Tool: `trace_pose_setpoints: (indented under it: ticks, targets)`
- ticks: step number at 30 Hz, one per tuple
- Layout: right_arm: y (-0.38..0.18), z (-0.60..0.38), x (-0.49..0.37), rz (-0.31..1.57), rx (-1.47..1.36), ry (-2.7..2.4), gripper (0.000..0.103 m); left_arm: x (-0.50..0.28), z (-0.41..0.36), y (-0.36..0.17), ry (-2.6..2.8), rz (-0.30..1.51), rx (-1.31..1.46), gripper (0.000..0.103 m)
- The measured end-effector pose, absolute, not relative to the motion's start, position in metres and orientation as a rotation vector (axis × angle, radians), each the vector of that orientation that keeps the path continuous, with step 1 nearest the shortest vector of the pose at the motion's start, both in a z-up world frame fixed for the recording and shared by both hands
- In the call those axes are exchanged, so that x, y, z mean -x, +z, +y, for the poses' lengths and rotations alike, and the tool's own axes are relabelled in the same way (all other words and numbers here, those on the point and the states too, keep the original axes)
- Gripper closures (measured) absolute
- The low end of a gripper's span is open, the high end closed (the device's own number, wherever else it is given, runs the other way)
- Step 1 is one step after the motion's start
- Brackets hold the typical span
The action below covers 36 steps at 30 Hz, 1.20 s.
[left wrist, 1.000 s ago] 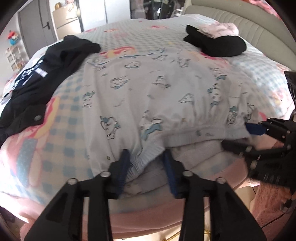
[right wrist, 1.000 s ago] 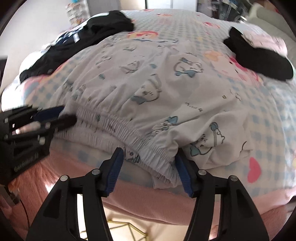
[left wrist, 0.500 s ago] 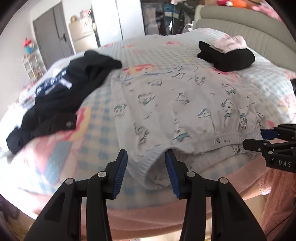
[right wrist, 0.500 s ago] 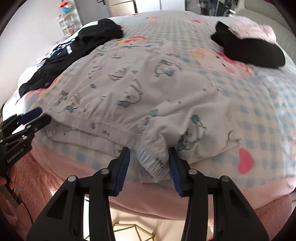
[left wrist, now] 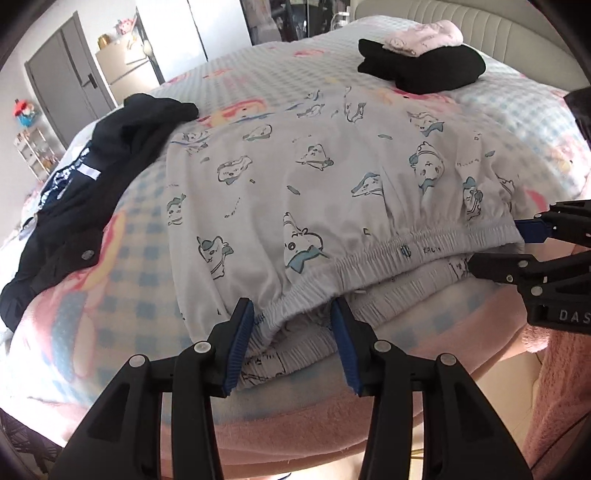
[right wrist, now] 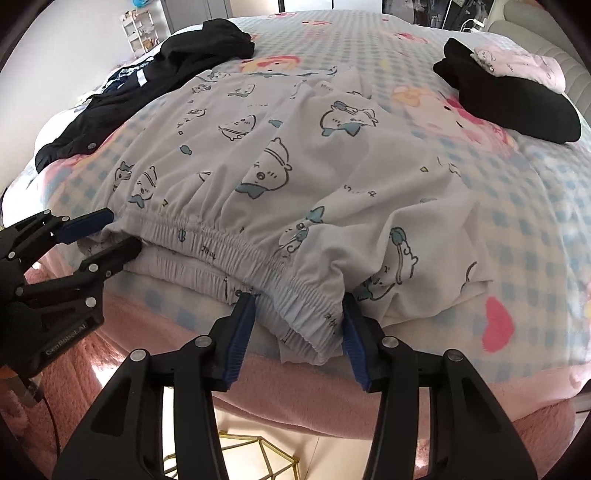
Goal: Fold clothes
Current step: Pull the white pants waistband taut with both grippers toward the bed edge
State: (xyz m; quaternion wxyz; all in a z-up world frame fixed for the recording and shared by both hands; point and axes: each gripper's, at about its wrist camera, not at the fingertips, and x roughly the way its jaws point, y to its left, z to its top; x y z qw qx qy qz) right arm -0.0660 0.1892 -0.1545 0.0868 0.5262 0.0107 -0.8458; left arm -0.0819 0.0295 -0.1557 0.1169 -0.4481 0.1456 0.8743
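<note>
White cartoon-print pyjama trousers [left wrist: 332, 177] [right wrist: 295, 155] lie spread on the bed, elastic waistband toward the near edge. My left gripper [left wrist: 291, 314] straddles the waistband's left corner, blue pads apart and the gathered band lying between them. From the right wrist view, the left gripper [right wrist: 110, 236] has one finger above the corner and one below. My right gripper [right wrist: 301, 310] straddles the right corner. Its jaws are opening, with the bunched band between the pads, which do not pinch it. In the left wrist view the right gripper [left wrist: 509, 247] comes in from the side.
A crumpled black garment [left wrist: 92, 177] [right wrist: 166, 66] lies to the left of the trousers. A folded black and pink stack [left wrist: 428, 70] [right wrist: 509, 99] sits at the far right by the headboard [left wrist: 480, 22]. The checked bedspread [left wrist: 129, 258] ends in a pink edge; a gold wire object [right wrist: 258, 454] is on the floor.
The right gripper's pads have come closer together around the waistband corner. The left wrist view lifted, swung and came back near the band; the trousers lie much as before.
</note>
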Motion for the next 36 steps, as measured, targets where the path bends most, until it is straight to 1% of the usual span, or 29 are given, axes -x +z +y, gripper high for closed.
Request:
trace_pose_setpoints:
  ticks: [2, 3, 4, 5, 8, 10, 11, 13, 19, 20, 21, 24, 26, 31, 36]
  targets:
    - [-0.156, 0.195, 0.066, -0.012, -1.575, -2.524, 0.057, 0.083, 0.024, -0.155, 2.578, 0.408, 1.319, 0.056]
    - [-0.156, 0.198, 0.065, -0.042, -1.576, -2.53, 0.057, 0.083, 0.02, -0.154, 2.592, 0.381, 1.32, 0.059]
    - [-0.156, 0.201, 0.065, -0.073, -1.576, -2.533, 0.057, 0.084, 0.016, -0.153, 2.601, 0.354, 1.32, 0.062]
    - [-0.155, 0.201, 0.066, -0.09, -1.575, -2.535, 0.058, 0.086, 0.016, -0.151, 2.6, 0.332, 1.316, 0.069]
    - [-0.153, 0.194, 0.068, -0.05, -1.573, -2.547, 0.058, 0.087, 0.023, -0.146, 2.61, 0.352, 1.277, 0.083]
    - [-0.151, 0.191, 0.067, -0.041, -1.569, -2.558, 0.058, 0.084, 0.028, -0.143, 2.617, 0.347, 1.246, 0.087]
    - [-0.15, 0.19, 0.067, -0.04, -1.569, -2.561, 0.058, 0.083, 0.028, -0.142, 2.614, 0.326, 1.24, 0.09]
    - [-0.148, 0.189, 0.067, -0.028, -1.568, -2.569, 0.058, 0.083, 0.027, -0.141, 2.61, 0.282, 1.238, 0.093]
    - [-0.144, 0.19, 0.066, -0.014, -1.544, -2.579, 0.058, 0.077, 0.013, -0.132, 2.615, 0.196, 1.221, 0.097]
    - [-0.145, 0.191, 0.066, -0.019, -1.54, -2.576, 0.062, 0.075, 0.012, -0.13, 2.617, 0.19, 1.213, 0.097]
    - [-0.145, 0.191, 0.065, -0.022, -1.534, -2.571, 0.074, 0.073, 0.01, -0.128, 2.618, 0.184, 1.206, 0.097]
    - [-0.144, 0.193, 0.064, -0.051, -1.512, -2.576, 0.087, 0.066, 0.01, -0.123, 2.622, 0.183, 1.19, 0.097]
    - [-0.142, 0.195, 0.064, -0.081, -1.495, -2.574, 0.088, 0.063, 0.011, -0.122, 2.623, 0.191, 1.189, 0.097]
    - [-0.134, 0.198, 0.058, -0.078, -1.471, -2.59, 0.089, 0.061, 0.013, -0.13, 2.592, 0.206, 1.23, 0.098]
    - [-0.144, 0.205, 0.051, -0.087, -1.528, -2.574, 0.089, 0.061, 0.014, -0.15, 2.531, 0.221, 1.317, 0.097]
